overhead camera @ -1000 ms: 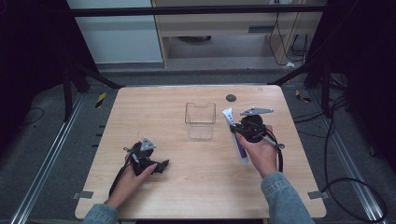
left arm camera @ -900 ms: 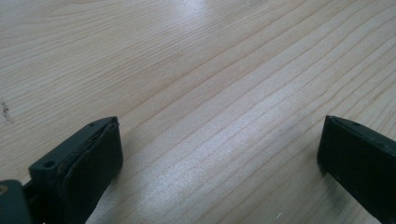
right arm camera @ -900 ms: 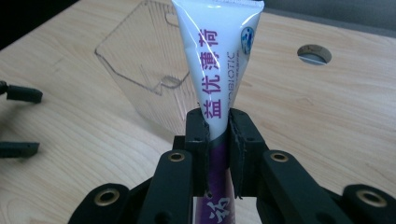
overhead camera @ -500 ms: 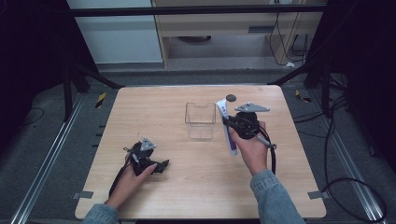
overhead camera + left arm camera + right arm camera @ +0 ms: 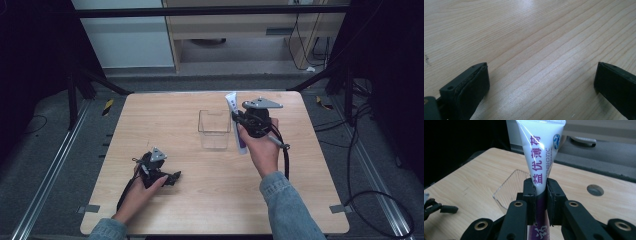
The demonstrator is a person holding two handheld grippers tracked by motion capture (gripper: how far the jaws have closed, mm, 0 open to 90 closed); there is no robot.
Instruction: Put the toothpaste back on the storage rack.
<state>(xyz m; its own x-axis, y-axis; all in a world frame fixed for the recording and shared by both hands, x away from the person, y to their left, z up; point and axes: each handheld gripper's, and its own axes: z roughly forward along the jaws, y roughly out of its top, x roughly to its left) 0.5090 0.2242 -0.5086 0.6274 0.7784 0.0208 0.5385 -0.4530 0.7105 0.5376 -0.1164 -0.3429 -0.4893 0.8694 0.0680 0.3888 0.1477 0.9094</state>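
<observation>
Nearest me, my left tool (image 5: pixel 172 176) rests on the pale wooden tabletop (image 5: pixel 165 125) with its black jaws spread wide and nothing between them; in the left gripper view there is bare wood grain between the two pads. Farther out, my right tool (image 5: pixel 540 192) pinches a white-and-purple squeeze tube with purple lettering (image 5: pixel 541 152) at about mid-length, the flat crimped end pointing up and away from me and the purple part running down behind the jaws. In the high view the tube (image 5: pixel 234 112) hangs tilted just beside the right wall of the clear, open-topped square plastic container (image 5: pixel 214 129), which stands empty near the middle of the tabletop. The step in hand, as I judge it, is to carry the tube over the container and lower it in. To do this well I should keep the pinch firm, centre the lower end above the opening before descending, clear the near rim so the light container is not tipped, and release only once the tube rests inside. A round dark disc (image 5: pixel 594 190) lies on the tabletop beyond.
</observation>
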